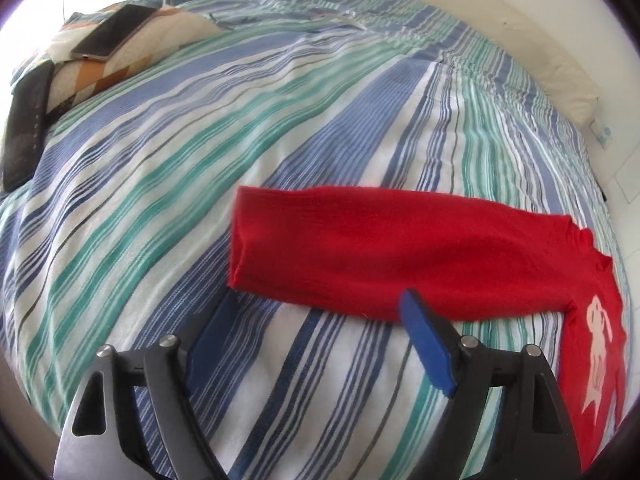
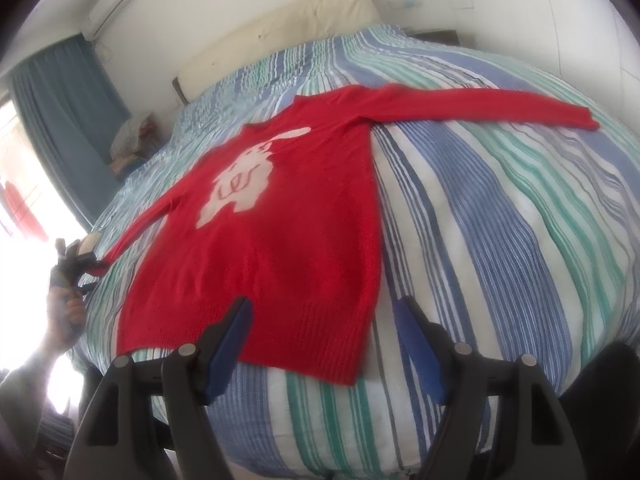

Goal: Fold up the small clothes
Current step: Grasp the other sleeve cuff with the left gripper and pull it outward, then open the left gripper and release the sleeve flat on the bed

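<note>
A small red sweater (image 2: pixel 288 240) with a pale animal print lies flat on the striped bed, both sleeves spread out. In the left wrist view one sleeve (image 1: pixel 380 252) lies across the bed, with the printed body at the right edge. My left gripper (image 1: pixel 316 304) is open and empty, just short of the sleeve's cuff end. It also shows in the right wrist view (image 2: pixel 76 268), held at the bed's left side. My right gripper (image 2: pixel 324 316) is open and empty, its fingers straddling the sweater's bottom hem.
The blue, green and white striped bedcover (image 1: pixel 200 160) fills both views. A phone (image 1: pixel 112 32) lies on a patterned pillow at the far left, beside a dark flat object (image 1: pixel 24 128). A cream headboard (image 2: pixel 280 28), blue curtain (image 2: pixel 60 108) and bright window are behind.
</note>
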The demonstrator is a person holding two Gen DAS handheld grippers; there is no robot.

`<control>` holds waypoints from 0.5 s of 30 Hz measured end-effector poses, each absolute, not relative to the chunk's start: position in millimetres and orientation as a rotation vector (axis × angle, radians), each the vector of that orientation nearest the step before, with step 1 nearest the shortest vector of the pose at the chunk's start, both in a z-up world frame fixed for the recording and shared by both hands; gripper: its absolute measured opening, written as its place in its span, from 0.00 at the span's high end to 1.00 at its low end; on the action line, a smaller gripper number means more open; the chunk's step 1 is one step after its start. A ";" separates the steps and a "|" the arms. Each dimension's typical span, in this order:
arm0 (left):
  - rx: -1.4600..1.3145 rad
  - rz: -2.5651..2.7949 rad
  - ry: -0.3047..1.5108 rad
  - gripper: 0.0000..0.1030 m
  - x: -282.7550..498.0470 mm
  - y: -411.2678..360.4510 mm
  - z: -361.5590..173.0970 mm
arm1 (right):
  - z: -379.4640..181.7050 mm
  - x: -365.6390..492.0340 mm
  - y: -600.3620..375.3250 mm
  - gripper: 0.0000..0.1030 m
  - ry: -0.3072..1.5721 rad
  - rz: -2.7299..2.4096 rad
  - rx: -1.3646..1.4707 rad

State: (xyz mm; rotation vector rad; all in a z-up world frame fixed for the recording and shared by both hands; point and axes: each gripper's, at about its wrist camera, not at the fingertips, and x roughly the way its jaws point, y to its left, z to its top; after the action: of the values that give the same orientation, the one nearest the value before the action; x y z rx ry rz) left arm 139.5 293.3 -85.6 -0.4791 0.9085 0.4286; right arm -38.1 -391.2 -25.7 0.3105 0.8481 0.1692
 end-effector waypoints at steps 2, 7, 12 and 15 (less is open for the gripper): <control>-0.484 0.422 0.913 0.17 134.7 294.4 -84.6 | -25.4 -36.5 -392.5 0.29 0.850 0.165 0.312; -0.526 0.420 0.895 0.17 116.7 300.5 -77.4 | -24.7 -33.5 -394.5 0.29 0.848 0.157 0.311; -0.540 0.399 0.864 0.16 98.3 294.7 -62.2 | -22.3 -29.0 -399.0 0.29 0.836 0.141 0.310; -0.497 0.362 0.843 0.15 94.9 277.0 -50.2 | -18.2 -23.4 -406.0 0.29 0.825 0.121 0.315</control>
State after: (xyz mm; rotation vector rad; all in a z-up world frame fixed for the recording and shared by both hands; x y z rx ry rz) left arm 94.9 277.0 -50.2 -0.4967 0.8435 0.3621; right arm -23.4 -406.0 -18.2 0.3152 0.8253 0.1207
